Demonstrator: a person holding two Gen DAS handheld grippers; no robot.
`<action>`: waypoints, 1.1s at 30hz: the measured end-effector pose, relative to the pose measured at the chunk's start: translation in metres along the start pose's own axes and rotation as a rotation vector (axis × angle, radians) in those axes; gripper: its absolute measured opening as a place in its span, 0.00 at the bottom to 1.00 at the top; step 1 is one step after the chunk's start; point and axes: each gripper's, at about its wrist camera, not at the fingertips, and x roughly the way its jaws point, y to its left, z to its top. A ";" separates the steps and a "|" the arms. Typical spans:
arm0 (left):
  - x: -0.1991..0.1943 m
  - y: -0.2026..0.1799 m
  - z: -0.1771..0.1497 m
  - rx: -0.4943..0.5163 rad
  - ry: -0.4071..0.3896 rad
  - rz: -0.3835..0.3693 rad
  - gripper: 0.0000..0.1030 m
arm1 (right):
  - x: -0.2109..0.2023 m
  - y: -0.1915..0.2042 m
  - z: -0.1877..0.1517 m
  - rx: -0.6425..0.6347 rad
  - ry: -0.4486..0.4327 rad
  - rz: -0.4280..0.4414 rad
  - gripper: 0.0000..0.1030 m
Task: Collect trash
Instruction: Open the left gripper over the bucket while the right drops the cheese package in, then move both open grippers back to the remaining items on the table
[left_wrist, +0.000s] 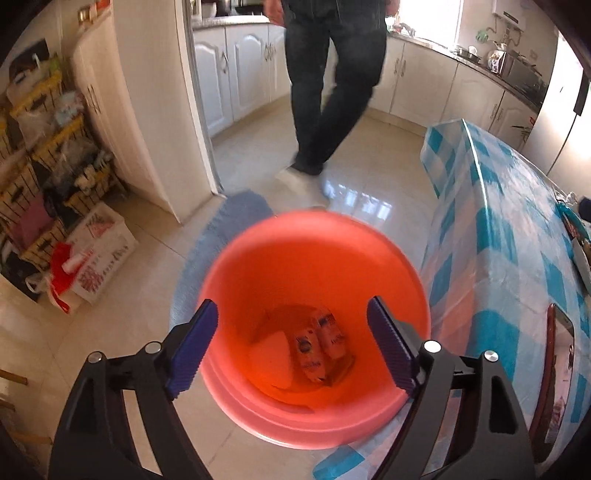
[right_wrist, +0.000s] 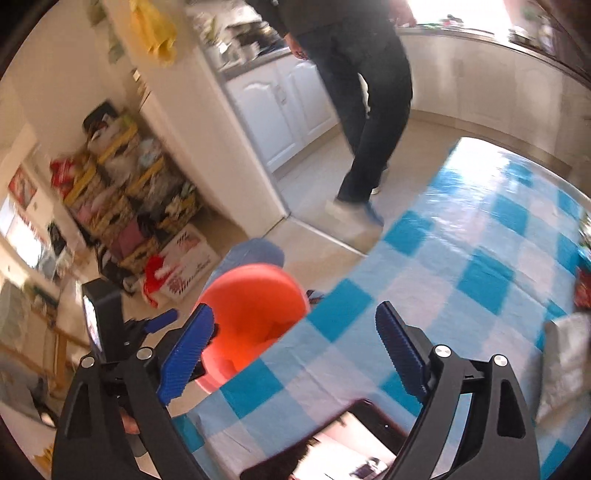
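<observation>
- Table (right_wrist: 461, 258), checked cloth: stands just beside the bin; no loose trash shows clearly on it.
- Bin (left_wrist: 314, 266), red plastic, on the floor: looks light and stiff, rim slick; best left standing.
- Carton (left_wrist: 325, 343) lies at the bin's bottom with pale scraps: light, crushable; grip its flat sides.
- Left gripper (left_wrist: 291, 347) hangs above the bin, jaws spread, empty.
- Right gripper (right_wrist: 295, 350) over the table by the bin, jaws spread, empty.

We count one round orange-red plastic bucket (left_wrist: 314, 266) on the floor, and inside it two small orange printed cartons (left_wrist: 323, 343) side by side plus one pale flat scrap (left_wrist: 269, 354). We see one surface under a blue-and-white checked plastic cloth (right_wrist: 461, 280), one dark-framed tablet (right_wrist: 351, 443) on it, one blue floor mat (left_wrist: 236, 218), and one person in dark trousers (left_wrist: 332, 92).
</observation>
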 end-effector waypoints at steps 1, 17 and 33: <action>-0.004 -0.001 0.003 0.003 -0.014 0.006 0.82 | -0.005 -0.006 -0.001 0.017 -0.015 -0.007 0.86; -0.085 -0.079 0.036 0.118 -0.183 -0.169 0.83 | -0.112 -0.118 -0.066 0.289 -0.203 -0.190 0.86; -0.115 -0.205 0.021 0.326 -0.168 -0.363 0.84 | -0.209 -0.215 -0.154 0.498 -0.343 -0.389 0.86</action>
